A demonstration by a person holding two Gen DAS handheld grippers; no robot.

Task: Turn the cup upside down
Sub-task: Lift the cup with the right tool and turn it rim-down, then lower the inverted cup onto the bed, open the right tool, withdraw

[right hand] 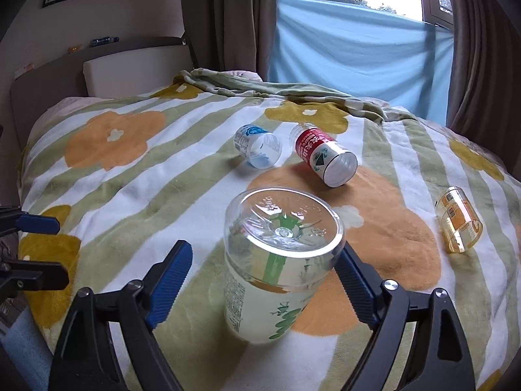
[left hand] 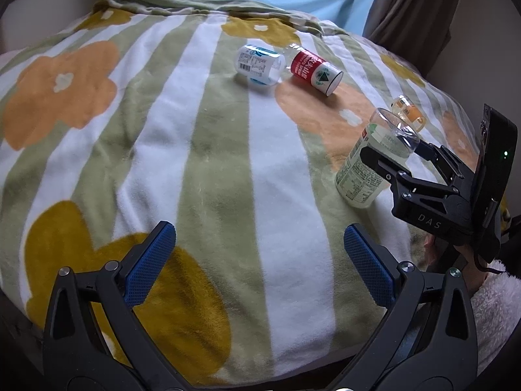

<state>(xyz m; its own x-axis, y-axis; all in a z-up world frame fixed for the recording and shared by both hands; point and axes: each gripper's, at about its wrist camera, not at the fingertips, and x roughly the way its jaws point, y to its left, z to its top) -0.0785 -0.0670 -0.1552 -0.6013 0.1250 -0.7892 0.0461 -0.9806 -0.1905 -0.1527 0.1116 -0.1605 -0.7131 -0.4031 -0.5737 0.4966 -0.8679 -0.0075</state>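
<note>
A clear cup with a green label [right hand: 276, 270] stands upside down on the flowered blanket [right hand: 130, 182], base up and leaning a little. My right gripper [right hand: 260, 280] is open around it; its left pad is apart from the cup and its right pad is at the cup's side. In the left wrist view the same cup [left hand: 368, 166] sits at the right with the right gripper [left hand: 390, 159] around it. My left gripper [left hand: 257, 264] is open and empty over the blanket [left hand: 195, 130] near its front edge.
Three more cut-bottle cups lie on their sides: a blue-labelled one [right hand: 257, 145], a red-labelled one [right hand: 322, 156] and an orange-labelled one [right hand: 457, 223]. A blue cloth [right hand: 358, 52] and brown curtains [right hand: 482, 49] hang behind the bed.
</note>
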